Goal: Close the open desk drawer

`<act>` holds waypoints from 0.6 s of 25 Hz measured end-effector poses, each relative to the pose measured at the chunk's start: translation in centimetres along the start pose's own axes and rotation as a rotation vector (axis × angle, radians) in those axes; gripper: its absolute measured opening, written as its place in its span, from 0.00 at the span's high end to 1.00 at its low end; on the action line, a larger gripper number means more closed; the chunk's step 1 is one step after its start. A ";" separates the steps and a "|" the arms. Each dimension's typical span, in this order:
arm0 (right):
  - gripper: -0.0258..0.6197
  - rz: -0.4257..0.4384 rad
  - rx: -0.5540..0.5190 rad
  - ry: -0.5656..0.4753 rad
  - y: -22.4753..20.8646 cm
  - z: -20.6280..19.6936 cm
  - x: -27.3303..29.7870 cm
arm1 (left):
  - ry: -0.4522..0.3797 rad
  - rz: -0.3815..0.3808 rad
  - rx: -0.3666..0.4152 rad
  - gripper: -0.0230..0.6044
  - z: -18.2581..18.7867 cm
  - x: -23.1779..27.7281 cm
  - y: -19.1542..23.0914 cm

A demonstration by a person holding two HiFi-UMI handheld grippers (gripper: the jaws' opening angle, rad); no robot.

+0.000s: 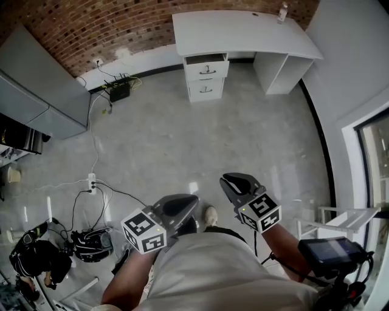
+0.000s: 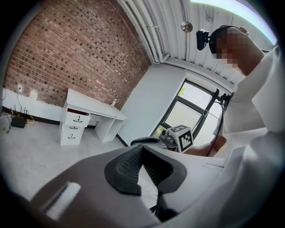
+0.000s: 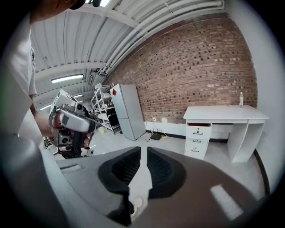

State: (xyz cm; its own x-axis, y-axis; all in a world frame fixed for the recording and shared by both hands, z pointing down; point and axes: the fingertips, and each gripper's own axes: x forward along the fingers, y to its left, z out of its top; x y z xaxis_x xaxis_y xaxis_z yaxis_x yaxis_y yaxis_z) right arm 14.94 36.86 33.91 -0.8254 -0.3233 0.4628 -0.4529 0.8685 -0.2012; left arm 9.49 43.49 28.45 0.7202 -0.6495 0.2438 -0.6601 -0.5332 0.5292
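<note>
A white desk (image 1: 243,33) stands against the brick wall at the far side of the room. Its drawer stack sits under the left end, and the top drawer (image 1: 205,59) is pulled out a little. The desk (image 2: 91,105) and open drawer (image 2: 76,116) are small and distant in the left gripper view. In the right gripper view the drawer (image 3: 198,129) is also far off. My left gripper (image 1: 194,202) (image 2: 142,147) and right gripper (image 1: 225,180) (image 3: 143,150) hover close to my body, both shut and holding nothing, several paces from the desk.
A grey cabinet (image 1: 36,91) lines the left wall. A router (image 1: 118,91) and a power strip (image 1: 92,182) lie on the floor with cables trailing. Bags and gear (image 1: 91,243) sit at the lower left. A white rack (image 1: 340,222) stands at the right. A bottle (image 1: 282,11) stands on the desk.
</note>
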 end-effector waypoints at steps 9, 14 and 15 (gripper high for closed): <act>0.91 -0.139 0.109 0.008 -8.7 4.0 9.0 | 0.015 -0.109 -0.010 0.96 7.3 3.8 12.4; 0.91 -0.190 0.250 -0.019 -14.6 7.9 15.2 | 0.058 -0.180 0.003 0.95 13.5 5.2 18.8; 0.91 -0.202 0.289 -0.027 -15.7 8.1 16.6 | 0.072 -0.199 0.004 0.94 14.3 5.3 20.0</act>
State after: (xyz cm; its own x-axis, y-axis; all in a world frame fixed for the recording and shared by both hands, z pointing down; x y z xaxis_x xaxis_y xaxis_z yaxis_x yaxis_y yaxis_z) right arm 5.68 14.80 37.76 -0.7165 -0.4910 0.4956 -0.6813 0.6454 -0.3455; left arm -2.90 21.68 28.73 0.8495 -0.4911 0.1926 -0.5043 -0.6492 0.5694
